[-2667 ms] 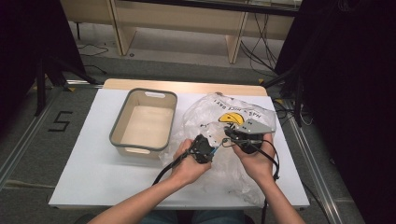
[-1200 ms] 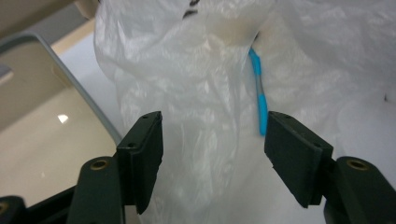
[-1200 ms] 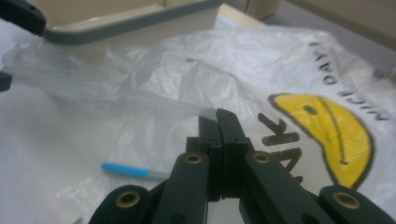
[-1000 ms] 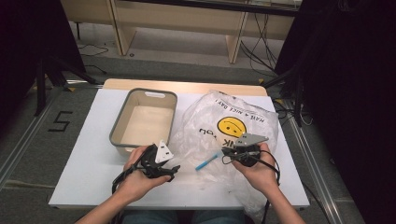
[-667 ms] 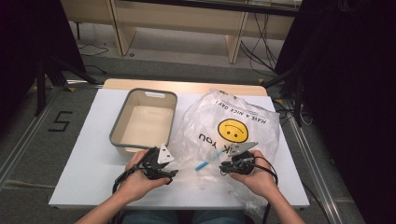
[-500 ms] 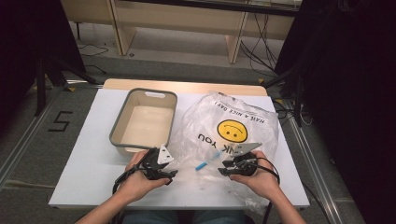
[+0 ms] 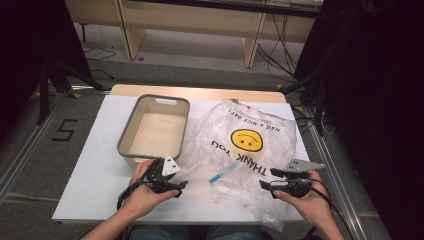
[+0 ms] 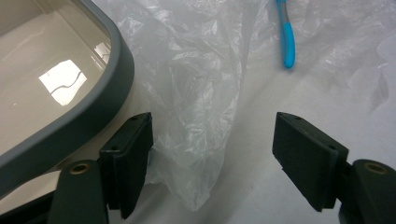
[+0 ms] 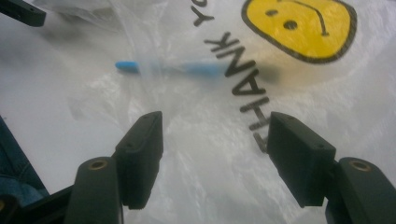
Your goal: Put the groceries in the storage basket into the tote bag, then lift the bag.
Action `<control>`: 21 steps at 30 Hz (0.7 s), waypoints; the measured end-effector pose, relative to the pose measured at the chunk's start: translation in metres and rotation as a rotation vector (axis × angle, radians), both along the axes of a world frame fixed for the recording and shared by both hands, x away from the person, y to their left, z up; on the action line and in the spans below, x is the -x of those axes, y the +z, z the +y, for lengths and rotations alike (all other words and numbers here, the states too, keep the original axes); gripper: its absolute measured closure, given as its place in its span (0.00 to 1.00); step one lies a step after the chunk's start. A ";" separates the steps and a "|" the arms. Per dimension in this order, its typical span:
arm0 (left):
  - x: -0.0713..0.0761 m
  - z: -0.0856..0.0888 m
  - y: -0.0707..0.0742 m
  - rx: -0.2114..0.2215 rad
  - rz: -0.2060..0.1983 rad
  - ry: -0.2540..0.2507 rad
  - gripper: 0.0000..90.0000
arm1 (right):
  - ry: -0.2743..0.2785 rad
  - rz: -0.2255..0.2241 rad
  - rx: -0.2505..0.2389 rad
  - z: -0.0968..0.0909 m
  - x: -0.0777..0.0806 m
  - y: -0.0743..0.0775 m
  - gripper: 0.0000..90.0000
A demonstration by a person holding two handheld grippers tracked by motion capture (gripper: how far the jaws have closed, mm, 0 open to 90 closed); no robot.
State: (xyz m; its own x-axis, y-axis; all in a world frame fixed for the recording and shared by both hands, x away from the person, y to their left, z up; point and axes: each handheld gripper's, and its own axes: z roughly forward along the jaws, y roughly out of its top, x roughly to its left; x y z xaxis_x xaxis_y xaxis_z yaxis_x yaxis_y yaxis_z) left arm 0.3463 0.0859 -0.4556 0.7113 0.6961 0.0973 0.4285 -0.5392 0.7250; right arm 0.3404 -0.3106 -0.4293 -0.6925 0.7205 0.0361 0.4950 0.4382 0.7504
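Note:
A clear plastic bag [image 7: 250,131] with a yellow smiley and "THANK YOU" print lies flat on the white table. A slim blue stick [image 7: 222,173] pokes out of its near-left edge, partly under the film [image 9: 196,69]. My left gripper [image 7: 180,185] rests by the bin's near corner. Its jaws have just been opening and stand wide over the bag's loose edge [image 8: 196,107] without pressing it. My right gripper [image 7: 265,181] is at the bag's near-right edge. Its jaws have also just been opening, apart above the printed film [image 9: 233,140].
A beige bin with a grey rim [image 7: 129,131] stands left of the bag, nothing in it; its rim [image 8: 93,112] curves just beside my left jaw. The table's near edge is close to both hands. Dark floor and shelving lie beyond the table.
The right gripper opened, let the bag go and drew back to the near right. The bag settled flatter. The left hand stayed put, away from the bag it reached earlier.

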 end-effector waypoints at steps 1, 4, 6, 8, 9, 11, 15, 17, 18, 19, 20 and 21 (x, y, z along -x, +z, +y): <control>0.000 0.000 0.000 0.001 -0.002 0.002 0.32 | -0.009 0.001 -0.003 -0.002 0.001 -0.001 0.41; 0.000 0.000 0.001 0.007 -0.008 0.003 0.32 | -0.028 -0.004 -0.013 -0.006 0.003 -0.003 0.41; 0.000 0.000 0.000 0.008 -0.008 0.002 0.32 | -0.034 -0.004 -0.015 -0.007 0.003 -0.003 0.41; 0.000 0.000 0.000 0.009 -0.006 0.001 0.32 | -0.034 -0.001 -0.012 -0.007 0.003 -0.004 0.41; 0.000 0.000 -0.001 0.006 -0.003 0.000 0.32 | -0.035 -0.001 -0.010 -0.007 0.003 -0.004 0.41; 0.000 0.000 -0.001 0.001 -0.001 0.000 0.32 | -0.036 0.004 -0.012 -0.008 0.004 -0.004 0.41; -0.001 0.001 -0.003 0.003 0.001 0.008 0.32 | -0.036 0.013 -0.010 -0.010 0.004 -0.005 0.40; -0.001 0.000 -0.004 0.002 0.002 0.008 0.31 | -0.028 0.013 -0.009 -0.009 0.005 -0.005 0.40; -0.002 0.000 -0.004 -0.006 0.005 0.001 0.31 | -0.020 0.015 -0.009 -0.009 0.006 -0.005 0.39; -0.002 -0.001 -0.005 -0.010 0.005 0.000 0.31 | -0.008 0.018 -0.009 -0.008 0.007 -0.004 0.38; -0.002 -0.001 -0.006 -0.012 0.004 -0.001 0.31 | 0.008 0.024 -0.011 -0.007 0.008 -0.004 0.37; -0.003 -0.002 -0.007 -0.014 0.010 -0.002 0.30 | 0.024 0.028 -0.008 -0.006 0.009 -0.003 0.36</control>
State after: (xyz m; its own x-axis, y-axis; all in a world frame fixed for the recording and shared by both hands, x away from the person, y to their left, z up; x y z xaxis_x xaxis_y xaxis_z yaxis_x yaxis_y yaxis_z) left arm 0.3489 0.0841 -0.4627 0.7138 0.6933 0.0994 0.4348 -0.5499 0.7132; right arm 0.3318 -0.3161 -0.4328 -0.7084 0.7032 0.0615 0.5051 0.4441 0.7400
